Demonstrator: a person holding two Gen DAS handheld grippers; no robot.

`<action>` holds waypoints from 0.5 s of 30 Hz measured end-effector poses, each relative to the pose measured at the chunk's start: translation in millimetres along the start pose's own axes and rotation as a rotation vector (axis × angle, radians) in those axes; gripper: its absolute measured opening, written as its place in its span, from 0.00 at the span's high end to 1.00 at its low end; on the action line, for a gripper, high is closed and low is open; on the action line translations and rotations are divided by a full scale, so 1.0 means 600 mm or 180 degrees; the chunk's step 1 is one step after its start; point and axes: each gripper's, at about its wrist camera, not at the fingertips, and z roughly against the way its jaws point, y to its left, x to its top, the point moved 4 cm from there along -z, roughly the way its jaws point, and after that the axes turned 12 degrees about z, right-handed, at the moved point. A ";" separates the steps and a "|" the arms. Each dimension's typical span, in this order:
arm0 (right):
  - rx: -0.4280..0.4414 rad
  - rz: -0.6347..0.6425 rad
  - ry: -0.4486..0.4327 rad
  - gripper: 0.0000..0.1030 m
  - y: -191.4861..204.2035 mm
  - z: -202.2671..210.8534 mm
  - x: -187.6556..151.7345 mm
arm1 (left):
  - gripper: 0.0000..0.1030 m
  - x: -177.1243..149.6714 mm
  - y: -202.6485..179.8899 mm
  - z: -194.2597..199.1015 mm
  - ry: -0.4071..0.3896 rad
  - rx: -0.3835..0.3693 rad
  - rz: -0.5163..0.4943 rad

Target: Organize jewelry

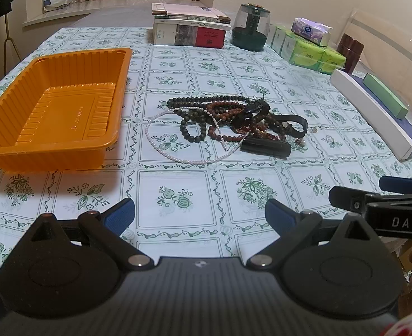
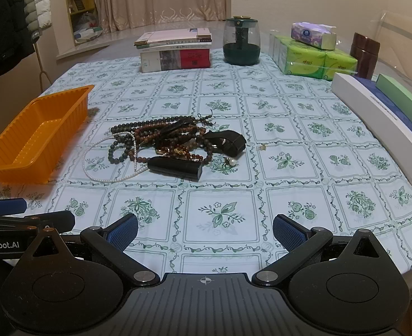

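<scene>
A tangled pile of jewelry lies mid-table: dark and brown bead strings, a white pearl necklace, a black watch strap and a black cylinder. The pile also shows in the right wrist view, with a small pearl earring beside it. An empty orange tray sits left of the pile; it also shows in the right wrist view. My left gripper is open and empty, near the table's front edge. My right gripper is open and empty, beside the left.
At the back stand stacked books, a dark green jar, green tissue packs and a brown cylinder. Long white, blue and green boxes lie along the right edge. A tiny gold piece lies right of the pile.
</scene>
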 end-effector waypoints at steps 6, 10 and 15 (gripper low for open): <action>-0.0002 0.0001 -0.0003 0.01 0.000 0.000 0.000 | 0.04 0.000 0.000 0.001 0.0004 -0.0015 0.0010; -0.0003 0.0000 -0.0001 0.01 0.000 0.000 0.001 | 0.04 0.001 0.001 0.001 0.0005 -0.0015 0.0013; 0.0027 -0.0039 -0.0032 0.01 0.000 0.001 0.001 | 0.04 0.005 0.008 0.003 -0.0002 -0.0049 0.0078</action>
